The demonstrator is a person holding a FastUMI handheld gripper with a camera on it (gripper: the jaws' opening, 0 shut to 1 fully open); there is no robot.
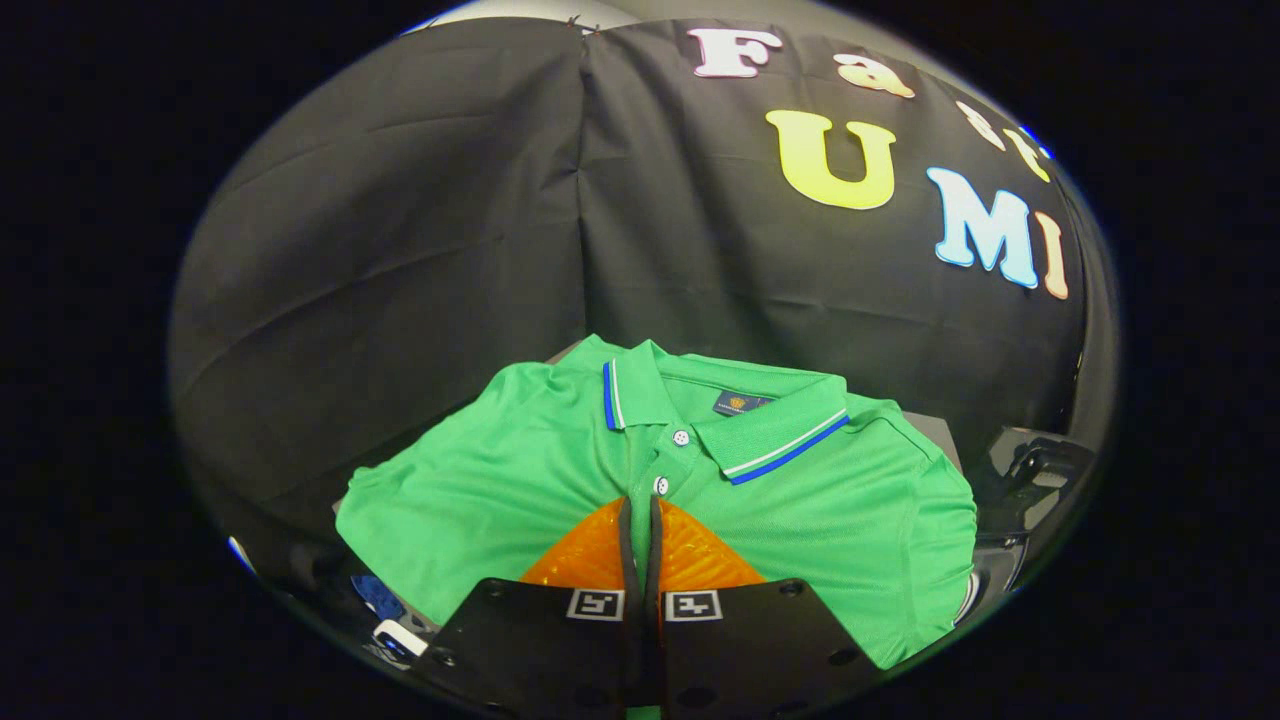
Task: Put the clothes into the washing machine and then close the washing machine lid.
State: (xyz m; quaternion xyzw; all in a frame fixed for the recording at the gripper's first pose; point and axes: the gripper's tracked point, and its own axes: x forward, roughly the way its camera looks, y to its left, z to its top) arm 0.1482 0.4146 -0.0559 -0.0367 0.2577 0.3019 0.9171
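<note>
Black cloth wall (420, 250) backs the booth; before it a green polo shirt (500, 490) lies spread face up, collar (770, 430) at 12 o'clock, hem toward the gripper (641, 505), sleeves at 3 and 9 o'clock. The fingers are pressed together over the button placket (665, 465); whether they pinch fabric cannot be told.

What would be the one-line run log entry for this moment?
phase: reaching | gripper: fingers closed together, empty | target: green polo shirt with blue-and-white collar trim, spread flat just ahead | washing: not yet loaded
</note>
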